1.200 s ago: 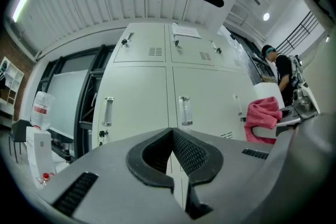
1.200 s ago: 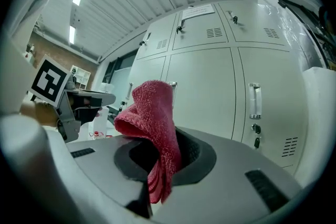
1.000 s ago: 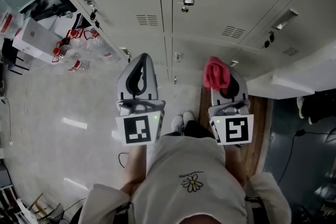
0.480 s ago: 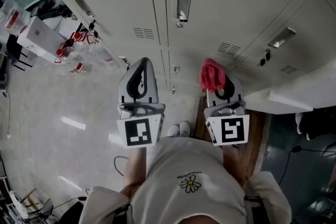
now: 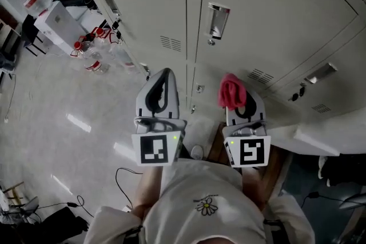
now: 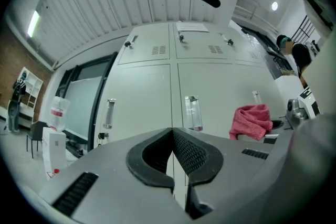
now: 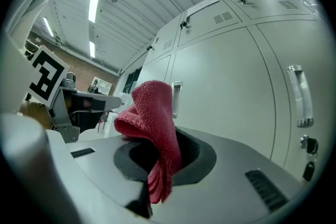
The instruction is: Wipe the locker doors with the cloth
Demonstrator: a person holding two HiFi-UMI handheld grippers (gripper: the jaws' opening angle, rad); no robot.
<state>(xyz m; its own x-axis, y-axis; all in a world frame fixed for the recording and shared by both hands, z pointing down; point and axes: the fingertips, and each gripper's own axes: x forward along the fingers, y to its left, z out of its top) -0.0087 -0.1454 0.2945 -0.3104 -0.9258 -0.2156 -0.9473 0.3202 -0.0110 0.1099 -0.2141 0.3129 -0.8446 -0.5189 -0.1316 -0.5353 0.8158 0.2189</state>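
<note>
**Two grippers, one cloth, both facing the locker doors [image 5: 257, 8].**
Right gripper [image 7: 157, 152]: both jaws clamped on the single red cloth [image 7: 151, 113], which bunches up past the jaw tips. Left gripper [image 6: 172, 132]: both jaws pressed together, nothing between them. Whether the cloth touches a door cannot be determined.

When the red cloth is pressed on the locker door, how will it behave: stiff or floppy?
Probably floppy: the cloth bunches in soft folds where the right gripper pinches it between its jaws. Its looped, towel-like surface suggests it is light. It will likely squash flat against the door and drag a little rather than slip.
</note>
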